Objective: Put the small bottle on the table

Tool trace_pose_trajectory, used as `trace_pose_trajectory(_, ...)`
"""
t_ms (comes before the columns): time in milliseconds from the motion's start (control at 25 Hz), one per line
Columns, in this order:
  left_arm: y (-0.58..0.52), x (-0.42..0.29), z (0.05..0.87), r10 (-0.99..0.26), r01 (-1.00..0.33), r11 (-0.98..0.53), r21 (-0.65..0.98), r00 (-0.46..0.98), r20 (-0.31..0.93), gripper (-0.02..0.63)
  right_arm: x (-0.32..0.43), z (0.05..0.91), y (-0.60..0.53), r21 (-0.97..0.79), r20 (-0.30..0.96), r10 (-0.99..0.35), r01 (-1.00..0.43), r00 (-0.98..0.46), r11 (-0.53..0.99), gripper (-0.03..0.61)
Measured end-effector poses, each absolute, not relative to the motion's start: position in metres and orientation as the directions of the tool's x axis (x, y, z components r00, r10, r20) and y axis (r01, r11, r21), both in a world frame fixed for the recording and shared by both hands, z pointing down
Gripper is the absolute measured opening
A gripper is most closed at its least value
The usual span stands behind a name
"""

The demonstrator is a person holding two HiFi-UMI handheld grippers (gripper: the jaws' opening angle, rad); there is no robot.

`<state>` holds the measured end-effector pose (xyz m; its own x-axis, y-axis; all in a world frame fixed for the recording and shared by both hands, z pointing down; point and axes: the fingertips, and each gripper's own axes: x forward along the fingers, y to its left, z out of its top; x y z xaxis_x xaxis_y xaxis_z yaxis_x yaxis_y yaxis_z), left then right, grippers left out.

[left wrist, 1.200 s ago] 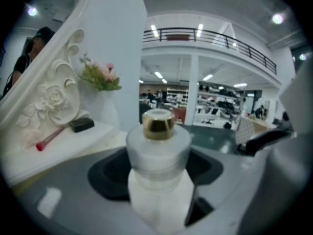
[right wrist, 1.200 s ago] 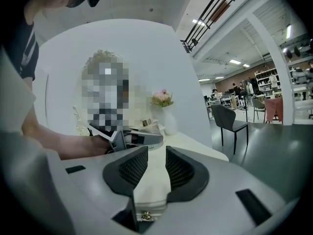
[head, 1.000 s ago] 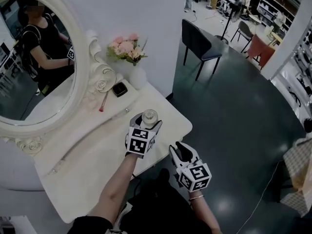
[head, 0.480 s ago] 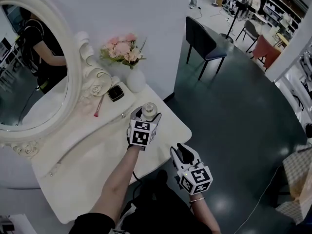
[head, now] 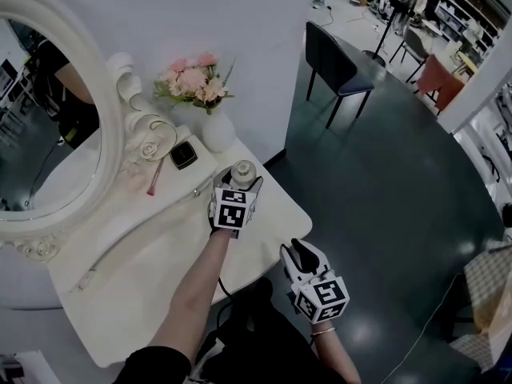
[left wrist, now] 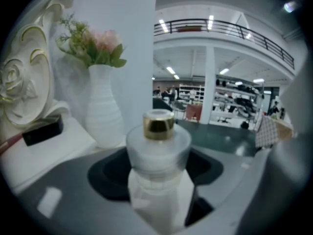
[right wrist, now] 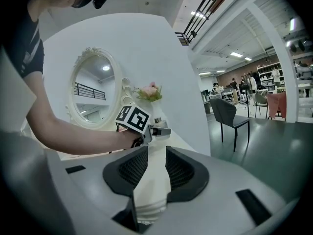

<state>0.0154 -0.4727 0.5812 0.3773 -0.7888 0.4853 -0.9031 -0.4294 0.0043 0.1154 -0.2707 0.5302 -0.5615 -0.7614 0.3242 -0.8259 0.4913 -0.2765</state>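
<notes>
Lowest in the head view, just right of centre, the right gripper hangs off the table's front edge, over the dark floor. In the right gripper view its black ribbed jaws stand a little apart with nothing caught between them.

Above and to the left of it, near the frame's centre, the left gripper reaches over the right end of the white table. Its jaws are clamped on the small bottle, which stands upright between them. In the left gripper view the bottle fills the lower middle: frosted body, gold cap. Whether its base touches the tabletop cannot be told.

Further back, toward the upper left, a thin pink stick and a small black box lie on the table. Beyond them a white vase holds pink flowers, beside the oval mirror's carved white frame at the left edge.

At the upper right, well apart from the table, a dark chair stands on the floor.
</notes>
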Motion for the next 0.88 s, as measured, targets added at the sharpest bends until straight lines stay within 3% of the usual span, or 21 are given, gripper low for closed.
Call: trace_pose_trajectory(880,-0.498,0.019,0.605,-0.779,-0.899,-0.437,-0.018,0.368,0.507,0.334,0.123,0.540,-0.283,-0.285,0.351,-0.766,-0.841,-0.539,0.461,0.104)
